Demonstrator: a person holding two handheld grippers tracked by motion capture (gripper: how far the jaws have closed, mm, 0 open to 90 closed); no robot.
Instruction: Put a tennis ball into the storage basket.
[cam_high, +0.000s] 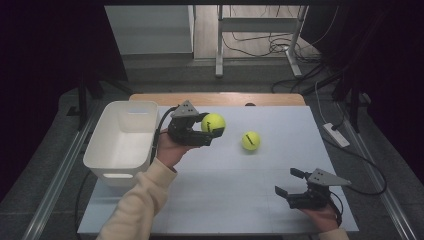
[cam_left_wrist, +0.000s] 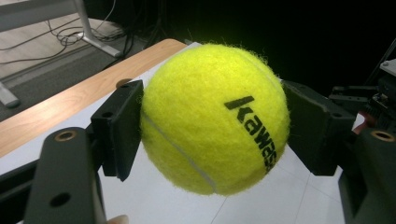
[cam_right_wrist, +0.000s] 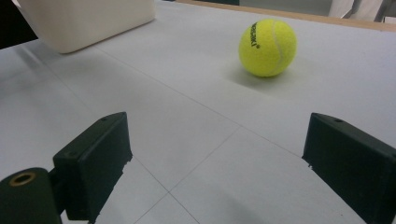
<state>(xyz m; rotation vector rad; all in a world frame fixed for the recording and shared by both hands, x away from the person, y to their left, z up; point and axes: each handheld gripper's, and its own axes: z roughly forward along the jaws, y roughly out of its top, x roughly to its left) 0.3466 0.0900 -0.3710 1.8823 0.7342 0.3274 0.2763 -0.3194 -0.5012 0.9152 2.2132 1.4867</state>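
Note:
My left gripper (cam_high: 214, 131) is shut on a yellow tennis ball (cam_high: 213, 122), held above the white table just right of the white bin (cam_high: 102, 150). In the left gripper view the ball (cam_left_wrist: 215, 119) sits squeezed between both black pads (cam_left_wrist: 120, 126). A second yellow tennis ball (cam_high: 251, 140) lies on the table right of the held one; it is also in the right gripper view as a ball (cam_right_wrist: 268, 46) lying ahead of the jaws. My right gripper (cam_high: 290, 182) rests low near the table's front right, open, with nothing between its jaws.
The bin stands at the table's left edge and looks empty. A wooden strip (cam_high: 217, 98) runs along the table's far edge. Beyond it are desk legs (cam_high: 219, 42) and floor cables (cam_high: 280, 47). A power strip (cam_high: 336, 134) lies on the floor to the right.

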